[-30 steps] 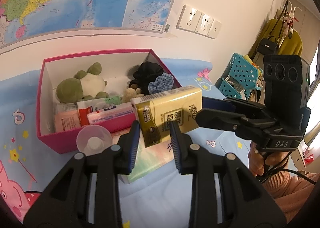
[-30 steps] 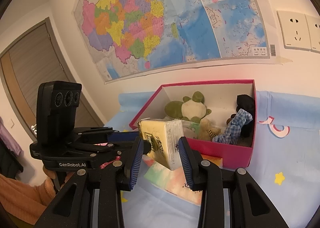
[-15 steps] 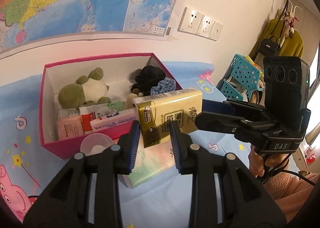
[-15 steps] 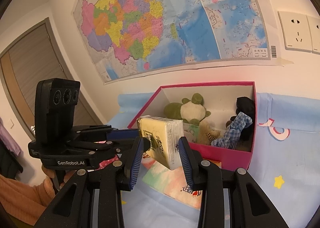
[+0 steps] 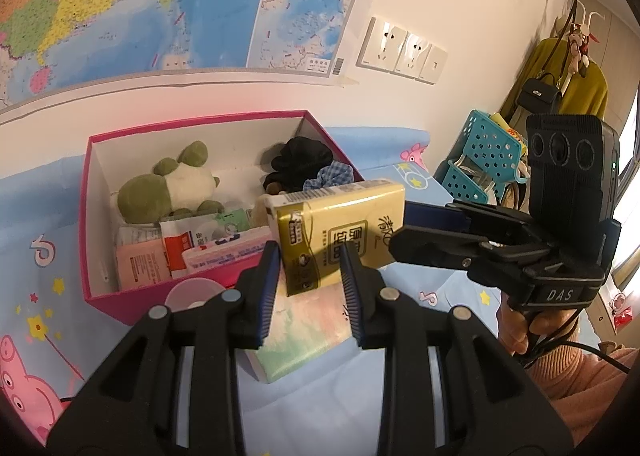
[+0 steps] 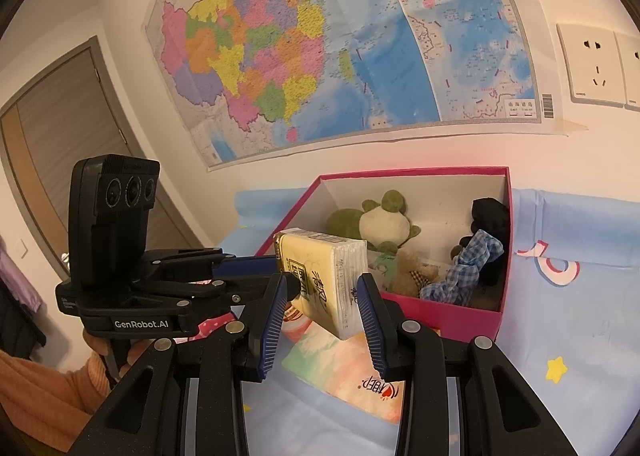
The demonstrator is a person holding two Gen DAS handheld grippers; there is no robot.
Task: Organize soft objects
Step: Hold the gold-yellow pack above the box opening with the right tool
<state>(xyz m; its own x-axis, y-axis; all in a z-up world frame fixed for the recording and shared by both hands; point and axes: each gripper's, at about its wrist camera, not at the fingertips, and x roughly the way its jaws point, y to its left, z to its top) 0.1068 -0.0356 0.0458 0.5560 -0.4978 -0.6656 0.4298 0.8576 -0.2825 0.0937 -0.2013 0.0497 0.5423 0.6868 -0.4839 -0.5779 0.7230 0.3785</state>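
Observation:
A yellow tissue pack (image 5: 340, 232) (image 6: 324, 280) hangs tilted in the air just in front of the pink box (image 5: 100, 296) (image 6: 460, 316). My left gripper (image 5: 308, 252) is shut on its lower left end. My right gripper (image 6: 323, 284) is shut on the opposite end and shows in the left wrist view as the right gripper (image 5: 400, 232) coming in from the right. Inside the box lie a green plush frog (image 5: 168, 191) (image 6: 380, 219), a black scrunchie (image 5: 300, 159), a blue checked scrunchie (image 6: 468, 268), a small brown plush (image 6: 412, 272) and several small packets (image 5: 192, 248).
A pastel tissue pack (image 5: 304, 332) (image 6: 352, 372) lies on the blue cartoon cloth below the held pack. A clear plastic cup (image 5: 192, 292) stands against the box's front wall. A teal basket (image 5: 480, 159) sits at the far right. A map and sockets cover the wall behind.
Both grippers keep their hold on the yellow pack; apart from a very slight shift of the view nothing has moved.

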